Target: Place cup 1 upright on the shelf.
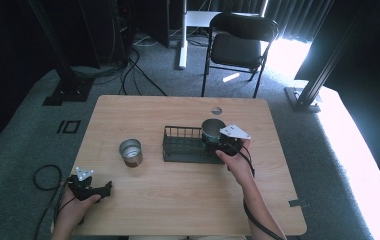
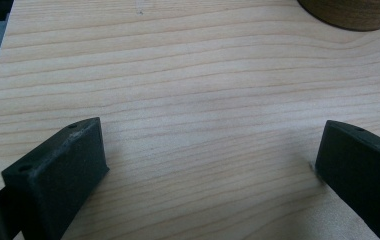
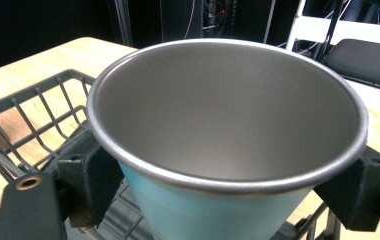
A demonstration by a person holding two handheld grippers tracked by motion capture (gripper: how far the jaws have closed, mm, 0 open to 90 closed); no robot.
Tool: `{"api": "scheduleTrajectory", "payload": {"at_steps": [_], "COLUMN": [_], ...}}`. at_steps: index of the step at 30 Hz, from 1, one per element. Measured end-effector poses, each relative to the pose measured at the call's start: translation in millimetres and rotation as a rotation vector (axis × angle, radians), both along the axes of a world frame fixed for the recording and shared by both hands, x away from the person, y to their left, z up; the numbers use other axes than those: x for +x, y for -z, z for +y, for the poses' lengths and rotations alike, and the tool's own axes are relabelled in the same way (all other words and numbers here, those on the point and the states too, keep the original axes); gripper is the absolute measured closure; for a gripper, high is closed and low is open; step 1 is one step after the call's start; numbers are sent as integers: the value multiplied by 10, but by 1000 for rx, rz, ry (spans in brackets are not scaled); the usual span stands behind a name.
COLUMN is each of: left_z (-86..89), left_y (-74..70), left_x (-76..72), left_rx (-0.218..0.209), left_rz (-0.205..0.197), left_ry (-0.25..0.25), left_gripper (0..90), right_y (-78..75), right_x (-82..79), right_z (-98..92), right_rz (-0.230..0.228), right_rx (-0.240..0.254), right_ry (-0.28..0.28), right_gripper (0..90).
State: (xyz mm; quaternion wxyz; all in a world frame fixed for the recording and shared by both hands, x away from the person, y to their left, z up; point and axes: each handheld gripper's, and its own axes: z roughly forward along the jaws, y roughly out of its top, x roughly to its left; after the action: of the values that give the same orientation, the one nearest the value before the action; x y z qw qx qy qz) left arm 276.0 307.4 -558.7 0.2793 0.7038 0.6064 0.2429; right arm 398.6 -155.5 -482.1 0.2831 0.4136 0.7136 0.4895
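**A:** Starting at your left: the left gripper [image 1: 91, 188] rests near the table's [image 1: 188, 200] near left corner, jaws spread wide over bare wood, holding nothing. The brown-sided metal cup [image 1: 130, 152] stands well apart from it, further in.

**B:** And the one you're working with?

**A:** Your right gripper [image 3: 228, 192] is pinching the light blue cup [image 3: 213, 215], one jaw on each side just under the rim, at the right end of the wire basket [image 1: 180, 145].

**B:** How will it handle?

**A:** Likely light and stiff, being thin metal, but the smooth tapered wall could slip downward through your jaws. Stay high, close beneath the rolled rim. It looks matte grey inside, pale blue outside, empty.
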Motion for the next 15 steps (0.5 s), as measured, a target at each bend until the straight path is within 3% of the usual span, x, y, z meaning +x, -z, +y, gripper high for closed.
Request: {"api": "scheduleTrajectory", "payload": {"at_steps": [5,15], "left_z": [0,0], "left_y": [0,0], "left_x": [0,0], "left_rx": [0,0], "left_rz": [0,0], "left_ry": [0,0], "left_gripper": [5,5], "right_y": [15,32], "right_x": [-16,-22], "right_z": [15,-8], "right_rz": [-18,-23], "right_rx": [-16,0], "right_ry": [-4,-26], "right_gripper": [148,140]}}
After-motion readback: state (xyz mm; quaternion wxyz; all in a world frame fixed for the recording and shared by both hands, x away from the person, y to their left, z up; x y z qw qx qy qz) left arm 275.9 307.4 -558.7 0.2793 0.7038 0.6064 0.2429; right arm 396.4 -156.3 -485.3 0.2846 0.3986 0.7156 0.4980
